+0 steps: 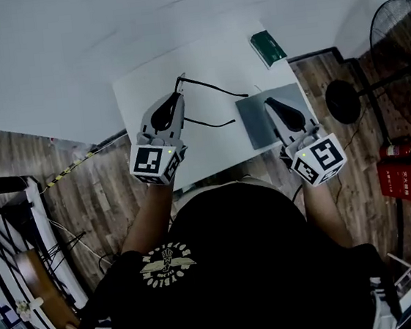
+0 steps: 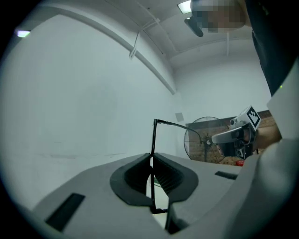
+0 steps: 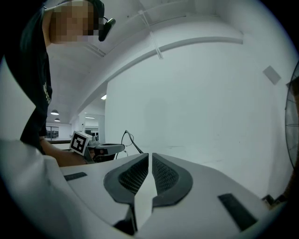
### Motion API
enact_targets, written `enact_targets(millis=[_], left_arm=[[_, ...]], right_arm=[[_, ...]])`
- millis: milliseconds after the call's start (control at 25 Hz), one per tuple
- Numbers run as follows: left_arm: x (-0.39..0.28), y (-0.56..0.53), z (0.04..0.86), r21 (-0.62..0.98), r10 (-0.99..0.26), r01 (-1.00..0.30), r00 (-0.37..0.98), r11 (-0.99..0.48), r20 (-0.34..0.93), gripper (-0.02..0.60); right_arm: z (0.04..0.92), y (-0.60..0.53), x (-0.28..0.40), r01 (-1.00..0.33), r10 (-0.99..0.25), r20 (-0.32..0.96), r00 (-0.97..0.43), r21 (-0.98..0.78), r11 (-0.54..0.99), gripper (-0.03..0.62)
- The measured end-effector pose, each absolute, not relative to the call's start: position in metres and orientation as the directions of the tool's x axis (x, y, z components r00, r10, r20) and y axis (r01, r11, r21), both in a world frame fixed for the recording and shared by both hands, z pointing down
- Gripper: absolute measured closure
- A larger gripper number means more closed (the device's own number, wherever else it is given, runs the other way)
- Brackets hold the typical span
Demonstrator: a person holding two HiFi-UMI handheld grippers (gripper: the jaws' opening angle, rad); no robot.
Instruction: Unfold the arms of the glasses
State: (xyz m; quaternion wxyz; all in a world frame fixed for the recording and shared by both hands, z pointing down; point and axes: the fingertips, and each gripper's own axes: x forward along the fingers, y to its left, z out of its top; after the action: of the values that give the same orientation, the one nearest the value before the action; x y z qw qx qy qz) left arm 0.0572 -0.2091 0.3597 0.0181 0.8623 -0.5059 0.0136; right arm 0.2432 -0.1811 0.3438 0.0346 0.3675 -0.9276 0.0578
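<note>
Head view, looking steeply down. Wood-plank floor (image 1: 97,180) on both sides; pale wall beyond.
White table (image 1: 201,57) set against the wall, seen corner-on.
Person in a black shirt (image 1: 239,267) stands at the table's near edge, both forearms reaching over it.
Standing fan (image 1: 405,41) on the floor right of the table, round base near the table's corner. Red box (image 1: 400,171) on the floor below it.
Grey mat (image 1: 256,121) lies flat on the right part of the table.
Left gripper (image 1: 179,95) above the table's left half, pointing level. Its own view shows the jaws (image 2: 152,161) pressed on the thin black frame of the glasses (image 2: 153,140), the wire standing upright between the pads.
Right gripper (image 1: 268,101) over the grey mat, well apart from the left one. Its own view (image 3: 150,161): pads nearly together, a thin slit of light between them, nothing in it.
Green book (image 1: 268,47) flat at the table's far right corner.
Glasses in head view (image 1: 211,87): held clear of the table at the left gripper's tip, one thin arm running out to the right toward the mat, a second thin line below it. Lenses too fine to make out.
</note>
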Motion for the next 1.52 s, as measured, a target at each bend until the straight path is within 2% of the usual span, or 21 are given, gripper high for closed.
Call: enact_targets(millis=[320, 720, 1040, 1520], left_arm=[[0.050, -0.178, 0.311, 0.025, -0.938, -0.942, 0.330, -0.335, -0.109, 0.558], [0.021, -0.149, 0.289, -0.036, -0.971, -0.979, 0.203, -0.200, -0.126, 0.558], [0.004, -0.145, 0.292, -0.070, -0.967, -0.969, 0.242, -0.237, -0.076, 0.558], [-0.053, -0.188, 0.312, 0.006, -0.927, -0.929, 0.370, -0.371, -0.067, 0.558]], right_arm=[[0.307, -0.195, 0.274, -0.656, -0.655, 0.048, -0.754, -0.018, 0.754, 0.592], [0.294, -0.213, 0.280, -0.679, -0.679, 0.008, -0.734, -0.002, 0.734, 0.594], [0.302, -0.208, 0.244, -0.664, -0.664, 0.029, -0.748, -0.033, 0.747, 0.594], [0.309, -0.206, 0.175, -0.747, -0.743, 0.098, -0.662, -0.008, 0.664, 0.594]])
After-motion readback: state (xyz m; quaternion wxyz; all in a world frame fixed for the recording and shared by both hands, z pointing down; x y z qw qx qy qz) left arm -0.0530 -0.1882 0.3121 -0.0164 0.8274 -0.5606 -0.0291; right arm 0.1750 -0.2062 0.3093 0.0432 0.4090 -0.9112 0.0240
